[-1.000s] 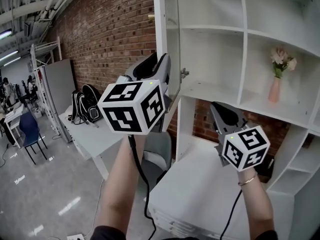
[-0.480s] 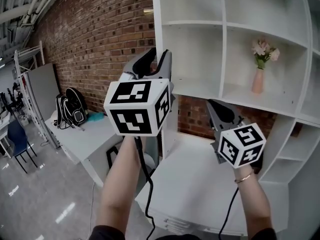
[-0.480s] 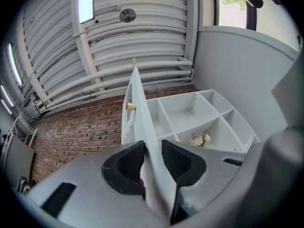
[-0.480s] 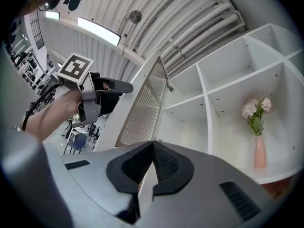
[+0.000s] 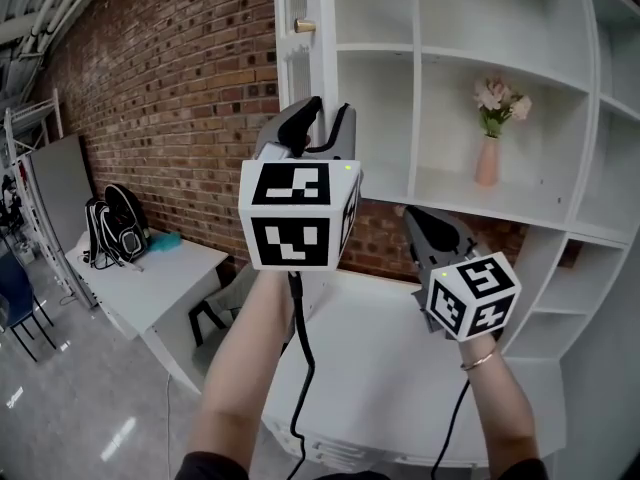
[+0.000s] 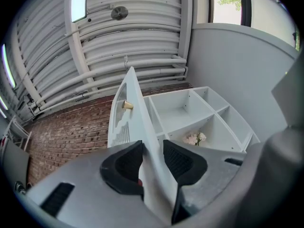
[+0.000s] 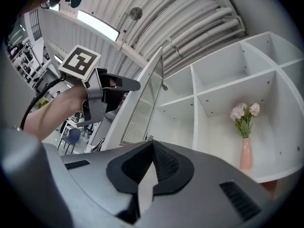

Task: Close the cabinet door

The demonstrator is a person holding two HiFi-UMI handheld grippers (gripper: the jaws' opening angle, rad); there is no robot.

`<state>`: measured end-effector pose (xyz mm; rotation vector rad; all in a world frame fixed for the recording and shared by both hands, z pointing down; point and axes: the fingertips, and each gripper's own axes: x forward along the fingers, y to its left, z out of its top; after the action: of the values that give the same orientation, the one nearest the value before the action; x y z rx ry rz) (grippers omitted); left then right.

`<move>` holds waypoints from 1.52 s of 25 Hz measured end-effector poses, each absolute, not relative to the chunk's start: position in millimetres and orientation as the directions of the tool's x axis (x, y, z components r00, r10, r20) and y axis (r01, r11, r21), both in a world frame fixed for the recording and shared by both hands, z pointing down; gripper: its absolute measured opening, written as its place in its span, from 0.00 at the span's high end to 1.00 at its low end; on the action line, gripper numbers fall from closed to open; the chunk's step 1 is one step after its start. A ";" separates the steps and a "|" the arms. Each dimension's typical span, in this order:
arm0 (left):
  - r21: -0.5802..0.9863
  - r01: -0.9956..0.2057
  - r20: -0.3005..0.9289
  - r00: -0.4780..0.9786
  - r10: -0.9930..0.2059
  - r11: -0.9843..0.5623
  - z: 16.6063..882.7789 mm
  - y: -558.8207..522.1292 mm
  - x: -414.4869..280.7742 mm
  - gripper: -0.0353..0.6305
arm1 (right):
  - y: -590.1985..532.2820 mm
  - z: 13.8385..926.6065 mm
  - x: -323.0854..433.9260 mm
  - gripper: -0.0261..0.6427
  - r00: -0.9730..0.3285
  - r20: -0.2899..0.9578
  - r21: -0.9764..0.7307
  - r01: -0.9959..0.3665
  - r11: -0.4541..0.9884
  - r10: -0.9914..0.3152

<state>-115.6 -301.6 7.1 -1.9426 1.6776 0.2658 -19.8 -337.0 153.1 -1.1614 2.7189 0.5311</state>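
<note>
The white cabinet door [image 5: 318,58] stands ajar, seen almost edge-on, with a brass knob [image 5: 303,26] near its top. My left gripper [image 5: 322,123] reaches up to the door's free edge. In the left gripper view that door [image 6: 130,122] edge runs between the jaws of the left gripper [image 6: 153,148], which are opening. The knob [image 6: 127,105] sits above them. My right gripper [image 5: 420,218] hangs lower right, in front of the open shelves [image 5: 440,63], touching nothing. Seen from its own camera, the right gripper [image 7: 153,144] is shut and empty.
A pink vase of flowers [image 5: 488,158] stands on a middle shelf. A white table [image 5: 380,368] lies under the cabinet, and another white table [image 5: 150,268] with a backpack [image 5: 110,223] stands along the brick wall [image 5: 180,118] at left.
My left gripper has moved right with the door edge, and the door has swung closer to the shelves. The right gripper has drifted a little left.
</note>
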 end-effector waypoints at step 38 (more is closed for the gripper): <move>-0.335 -0.937 -0.411 0.238 -0.880 -0.096 6.5 -429.6 -15.4 0.74 | -373.8 185.9 82.9 0.96 -0.529 -0.189 0.256 -0.840 0.478 -0.827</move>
<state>-15.4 -429.6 6.5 -1.9890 1.6569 0.1421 82.9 -373.8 185.9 -1.5045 2.6666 0.4964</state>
